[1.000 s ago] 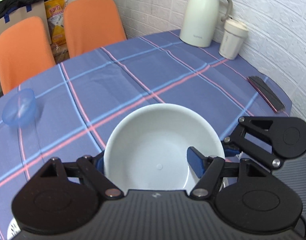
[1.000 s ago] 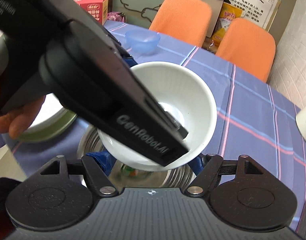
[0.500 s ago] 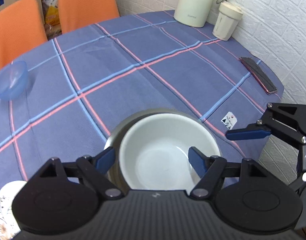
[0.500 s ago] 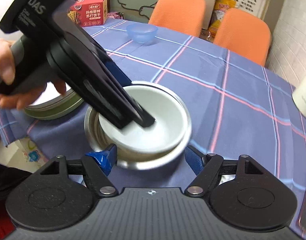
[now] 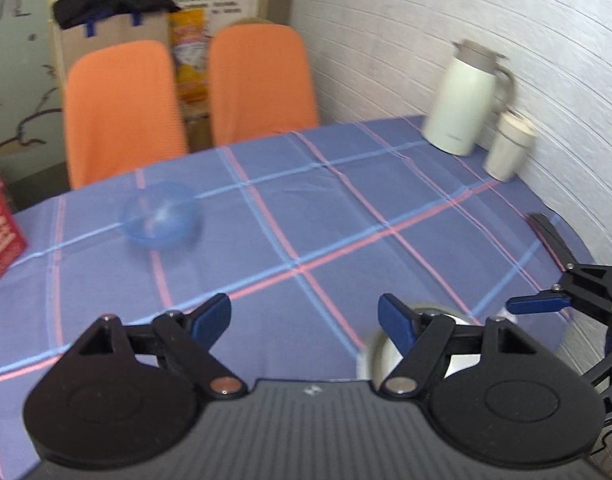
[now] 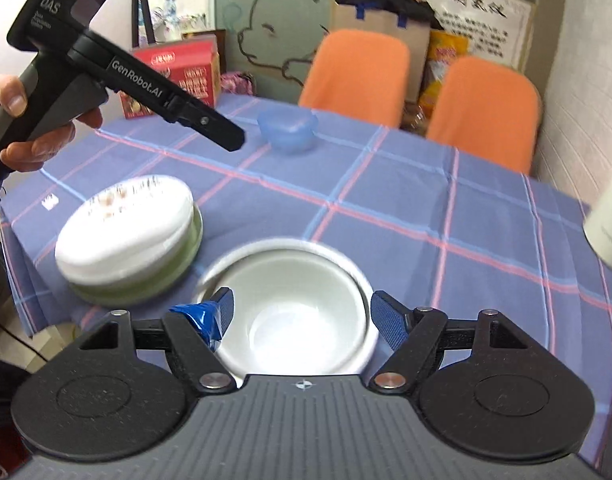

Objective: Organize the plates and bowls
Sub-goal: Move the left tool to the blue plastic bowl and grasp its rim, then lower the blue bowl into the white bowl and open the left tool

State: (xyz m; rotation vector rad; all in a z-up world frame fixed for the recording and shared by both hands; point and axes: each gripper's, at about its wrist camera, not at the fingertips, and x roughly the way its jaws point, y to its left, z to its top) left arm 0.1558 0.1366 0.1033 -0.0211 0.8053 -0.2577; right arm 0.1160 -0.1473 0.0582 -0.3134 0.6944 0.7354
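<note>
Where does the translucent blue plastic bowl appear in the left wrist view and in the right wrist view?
Left wrist: translucent blue plastic bowl, left of centre, on the checked cloth.
Right wrist: same bowl, top centre, far side.
Shared landmark: two orange chairs behind the table.

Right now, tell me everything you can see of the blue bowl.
The blue bowl is small and translucent, plastic by the look of it, with a rounded body and a wider rim. It stands upright and looks empty on the plaid tablecloth, at the far side of the table near the two orange chairs. Nothing touches it but the cloth: it stands apart from the red box, and the left tool is open, short of it.
</note>
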